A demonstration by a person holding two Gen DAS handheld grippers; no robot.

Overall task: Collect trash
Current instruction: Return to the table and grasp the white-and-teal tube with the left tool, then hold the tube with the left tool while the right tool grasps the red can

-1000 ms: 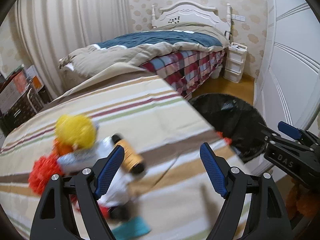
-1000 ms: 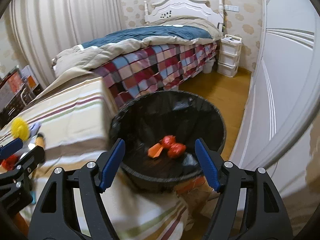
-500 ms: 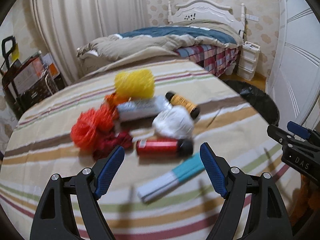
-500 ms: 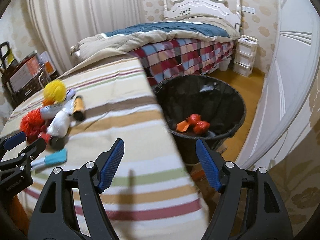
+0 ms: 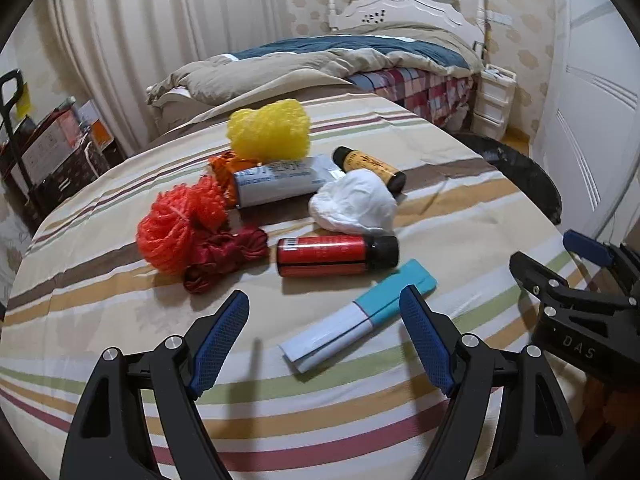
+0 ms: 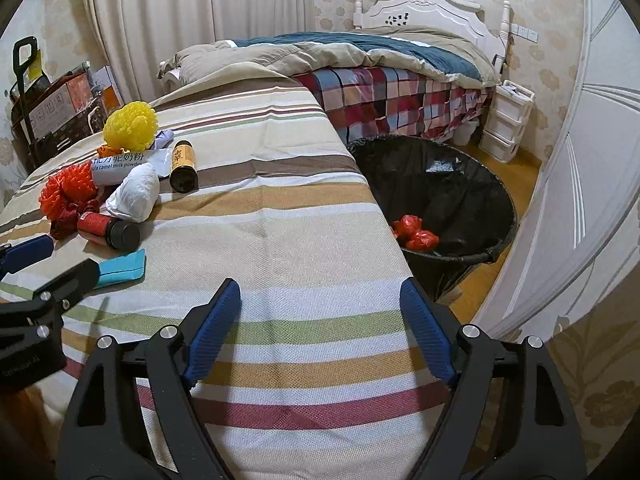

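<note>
**Both grippers empty over the striped bed as the next piece of trash waits**

Left wrist view: the left gripper hangs over the striped bedspread with its jaws spread and nothing between them. Just ahead lies the pile to be cleared: a blue-and-white packet nearest the fingers, a red bottle behind it, then a white crumpled wad, a yellow-labelled bottle, a grey pouch, a yellow mesh ball, an orange mesh ball and a dark red cord bundle. All rest on the bedspread, bunched and touching one another. The packet lies roughly in line with the open jaws, so it looks the likeliest next pick; that would call for a drop forward and down, then a close across its narrow width. The right gripper shows at the right edge.

Right wrist view: the right gripper is over bare bedspread near the bed's edge, its jaws opening, nothing between them. Beside the bed on the floor stands the black-lined bin, with red crumpled trash already at its bottom. The pile sits well to the left, near the left gripper. Judged from this, one drop is done and the task stands early, with most items left; the step in hand is the return to the pile.
</note>
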